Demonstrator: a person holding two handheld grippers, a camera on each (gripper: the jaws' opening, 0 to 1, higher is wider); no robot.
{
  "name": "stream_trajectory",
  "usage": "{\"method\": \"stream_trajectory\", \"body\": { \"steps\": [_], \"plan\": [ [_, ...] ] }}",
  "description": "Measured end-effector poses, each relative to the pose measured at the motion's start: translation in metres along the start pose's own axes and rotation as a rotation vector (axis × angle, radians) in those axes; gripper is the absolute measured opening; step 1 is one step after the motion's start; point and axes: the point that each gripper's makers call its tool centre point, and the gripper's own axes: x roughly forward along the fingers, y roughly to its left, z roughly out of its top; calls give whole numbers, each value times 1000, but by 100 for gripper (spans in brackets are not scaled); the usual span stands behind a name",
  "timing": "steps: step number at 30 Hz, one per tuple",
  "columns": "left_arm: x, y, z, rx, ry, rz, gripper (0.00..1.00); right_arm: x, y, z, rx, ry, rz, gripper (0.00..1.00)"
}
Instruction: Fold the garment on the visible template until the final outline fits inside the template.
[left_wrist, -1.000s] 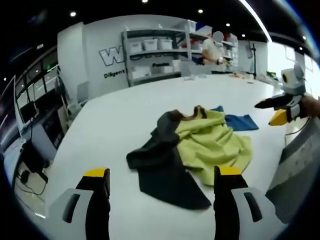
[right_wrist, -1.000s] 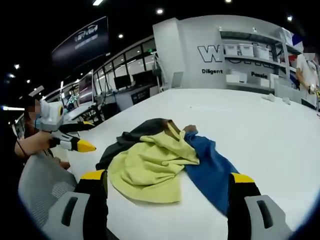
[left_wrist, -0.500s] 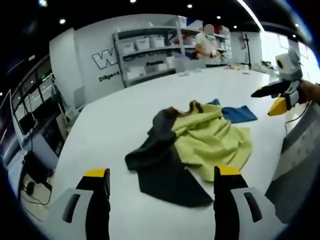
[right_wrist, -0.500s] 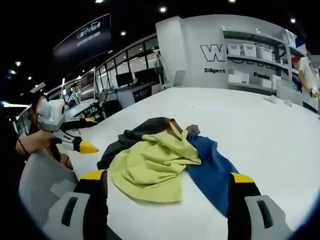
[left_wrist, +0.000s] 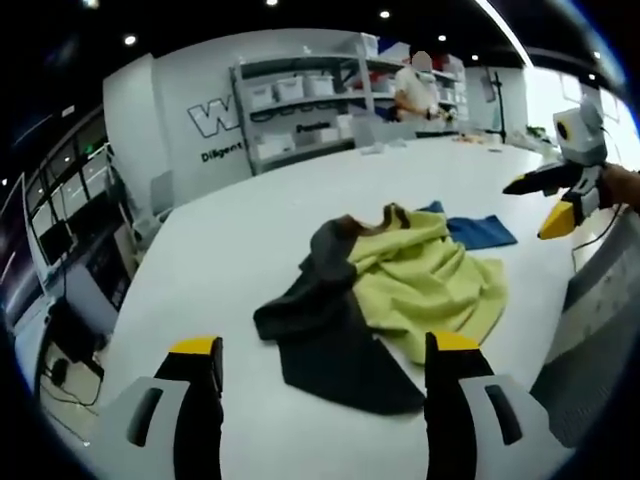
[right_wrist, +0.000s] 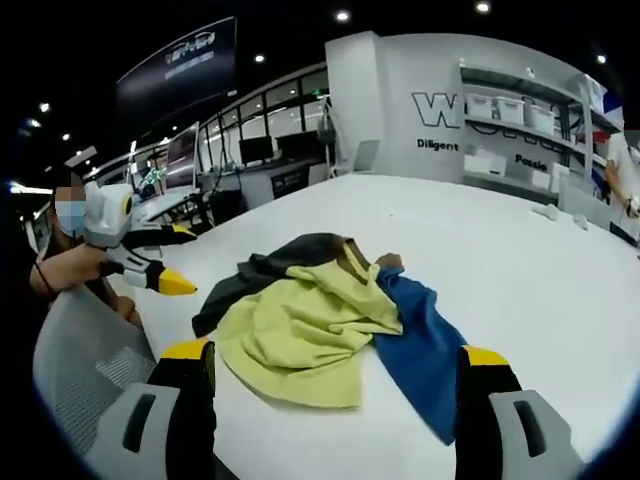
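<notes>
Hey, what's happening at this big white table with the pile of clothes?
A person holds a two-jaw gripper in each hand above a white table. A crumpled garment in yellow, dark grey and blue lies there, not yet folded. The left gripper and the right gripper are both open and hover short of the cloth, touching nothing.

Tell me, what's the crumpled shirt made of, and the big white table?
The shirt looks like soft matte knit cloth, maybe cotton: it lies in loose folds and wrinkles, in yellow, dark grey and blue panels. The table looks like a hard, smooth white top, perhaps laminate: it is flat with a faint sheen. Neither is certain.
</notes>
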Motion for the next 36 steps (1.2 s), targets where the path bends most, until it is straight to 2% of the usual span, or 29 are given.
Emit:
{"method": "stream_trajectory", "body": {
  "steps": [9,16,19,22,30,36],
  "plan": [
    [-1,-2,0,-48,-6,-13,76,-3,-3,5,2,-7,5,99],
    [-1,-1,-2,-49,7,-16,74,-6,-14,12,3,-18,-8,99],
    [-1,2,-3,-75,13,-11,72,-7,-19,14,-1,-16,-15,99],
    [-3,8,2,-119,-12,3,71,-7,-23,17,0,-22,-15,99],
    [-1,16,8,-106,-2,7,71,-4,-32,26,-2,-26,-14,99],
    [5,21,7,-131,23,5,69,2,-40,30,-2,-23,-11,99]
  ]
}}
